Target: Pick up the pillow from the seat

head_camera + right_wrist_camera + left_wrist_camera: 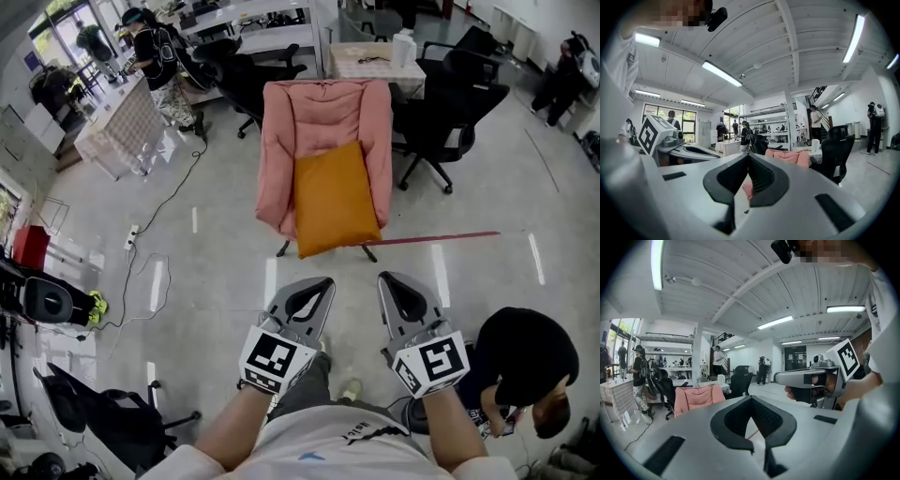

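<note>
The task has hardly begun, as I judge it. The orange square fabric pillow (335, 199) lies untouched on the seat of the pink padded fabric armchair (323, 117), its top against the backrest and its lower edge hanging over the seat's front. The left gripper (317, 289) and the right gripper (394, 281) hang side by side close to the person's body, well apart from the pillow across a stretch of grey floor (225, 272). Both are clenched on nothing: each gripper view shows its jaws meeting at the tips with no object between them. All of the work is left to do: the approach, opening the jaws, the grasp and the lift. The pillow covers the seat itself, and the armchair's legs are mostly out of sight beneath it. In the left gripper view only the armchair's back rises above the gripper's own body, which hides the pillow. In the right gripper view a pinkish patch shows low in the gap behind the jaws; I cannot tell whether it is armchair or pillow.
</note>
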Available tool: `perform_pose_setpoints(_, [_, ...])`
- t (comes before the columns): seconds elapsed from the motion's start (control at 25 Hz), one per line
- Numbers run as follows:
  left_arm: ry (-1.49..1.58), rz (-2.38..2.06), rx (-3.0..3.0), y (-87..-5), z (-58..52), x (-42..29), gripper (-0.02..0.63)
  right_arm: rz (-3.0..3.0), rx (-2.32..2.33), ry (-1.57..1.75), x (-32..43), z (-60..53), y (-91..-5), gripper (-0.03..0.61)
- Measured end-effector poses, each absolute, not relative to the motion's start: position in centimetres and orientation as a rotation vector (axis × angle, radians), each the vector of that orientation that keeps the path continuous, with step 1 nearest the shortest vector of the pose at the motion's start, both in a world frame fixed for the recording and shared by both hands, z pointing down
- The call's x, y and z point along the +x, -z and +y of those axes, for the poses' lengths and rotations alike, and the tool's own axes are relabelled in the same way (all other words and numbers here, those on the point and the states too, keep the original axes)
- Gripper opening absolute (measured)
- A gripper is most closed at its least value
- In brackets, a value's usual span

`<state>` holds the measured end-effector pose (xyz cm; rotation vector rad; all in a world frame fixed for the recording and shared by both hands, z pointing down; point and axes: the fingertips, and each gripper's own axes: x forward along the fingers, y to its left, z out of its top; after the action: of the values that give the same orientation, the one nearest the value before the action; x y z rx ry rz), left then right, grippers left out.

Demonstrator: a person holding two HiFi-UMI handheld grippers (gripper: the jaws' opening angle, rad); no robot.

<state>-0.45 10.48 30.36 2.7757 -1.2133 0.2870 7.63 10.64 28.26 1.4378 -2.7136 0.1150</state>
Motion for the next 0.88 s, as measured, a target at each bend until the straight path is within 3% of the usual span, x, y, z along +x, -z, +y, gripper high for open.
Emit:
perform_pose_setpoints(0.48, [-0.364, -1.188, 2.818, -36.7, -5.0, -5.1, 0.009, -2.464, 1.543, -0.112, 4.0, -4.6, -34.9, 0.015])
perform_pose_setpoints(0.88, [-0.487, -1.177, 2.763, -47.1, -11.5, -5.3, 0.009, -2.369, 1.487, -0.113, 3.8, -11.0, -43.3, 0.015])
